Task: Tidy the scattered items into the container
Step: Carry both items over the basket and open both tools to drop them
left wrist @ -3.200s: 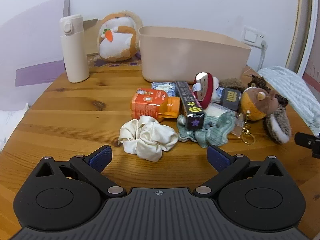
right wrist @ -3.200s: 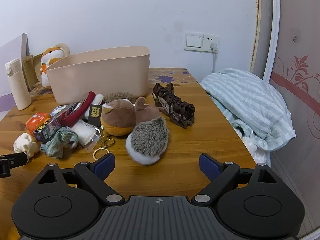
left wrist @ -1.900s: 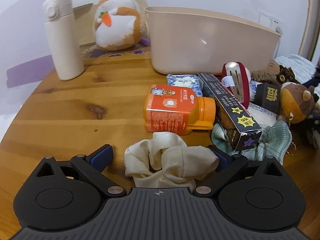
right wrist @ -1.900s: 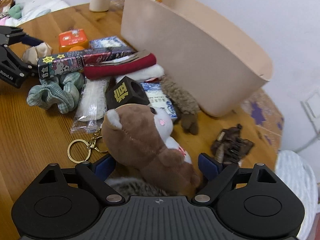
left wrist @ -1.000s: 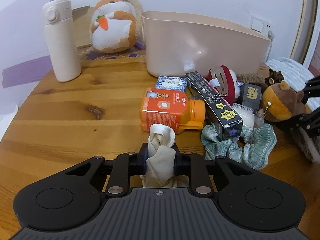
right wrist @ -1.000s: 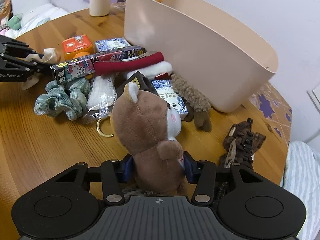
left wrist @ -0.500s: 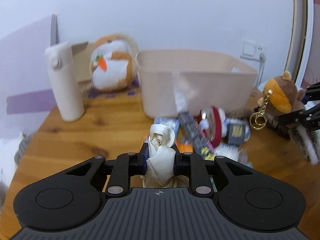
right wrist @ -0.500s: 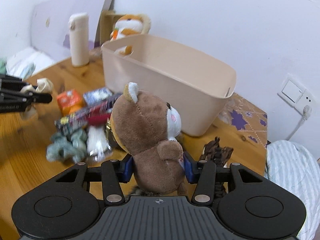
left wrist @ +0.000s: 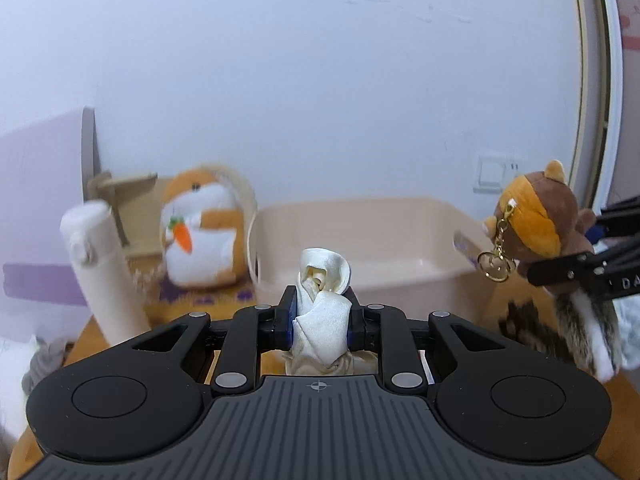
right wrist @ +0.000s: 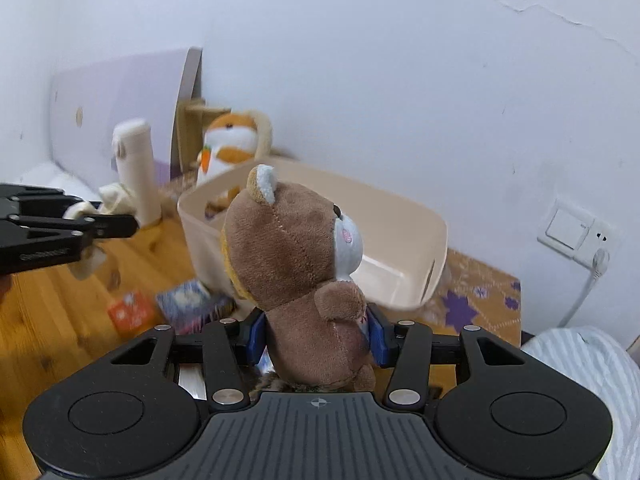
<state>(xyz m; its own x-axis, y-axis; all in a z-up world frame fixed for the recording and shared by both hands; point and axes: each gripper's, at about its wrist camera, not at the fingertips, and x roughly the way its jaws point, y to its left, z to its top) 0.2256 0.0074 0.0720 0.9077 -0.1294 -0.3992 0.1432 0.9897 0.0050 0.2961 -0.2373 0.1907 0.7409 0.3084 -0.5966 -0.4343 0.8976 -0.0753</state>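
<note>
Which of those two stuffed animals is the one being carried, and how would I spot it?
Find the long beige plastic bin by the wall. In front of it, the right gripper clamps a brown plush bear. Unlike the orange-and-white plush with a carrot behind the bin, it has a brown back, white face and gold keyring.

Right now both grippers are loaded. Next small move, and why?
Probably carry both forward over the beige bin, then open. The left gripper is shut on the cream scrunchie and the right gripper on the brown plush; both are lifted but short of the bin's open, seemingly empty top.
</note>
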